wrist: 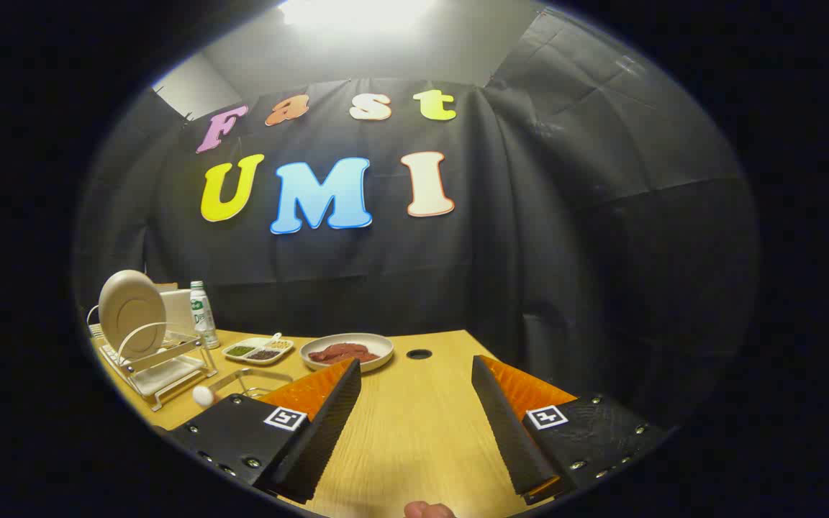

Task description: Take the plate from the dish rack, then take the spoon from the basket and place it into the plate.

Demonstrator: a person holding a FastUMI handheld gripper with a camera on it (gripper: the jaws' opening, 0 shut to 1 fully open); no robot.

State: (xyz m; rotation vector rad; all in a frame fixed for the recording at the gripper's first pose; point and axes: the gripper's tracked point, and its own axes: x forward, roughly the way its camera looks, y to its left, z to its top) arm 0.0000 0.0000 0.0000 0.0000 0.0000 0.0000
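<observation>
Gripper [416, 374] fingers spread wide, nothing between them, just bare worktop [414, 432]. Fingers [328, 424] black with orange backs, a square marker tag on each base. A bit of a person's finger [429, 510] shows at the near edge, below the gap.

Just outboard of the left finger: wire basket [252, 381], mostly hidden by the finger. White round spoon end [203, 395] sticks out next to it; can't tell how the rest of the spoon lies.

Just beyond the left fingertip: shallow bowl [347, 350] with reddish meat slices. Right of it, a round cable hole [419, 354] in the worktop, near the far edge.

Left of the bowl: divided tray [259, 350] with dark and light condiments, small white spoon resting in it.

Far left corner: dish rack [159, 363], wire frame, white drip tray underneath. Plate [132, 313] stands on edge in the rack, beige, leaning slightly back. Plastic bottle [203, 314] with green label upright just right of the rack, near the back edge. White box behind the plate, partly hidden.
</observation>
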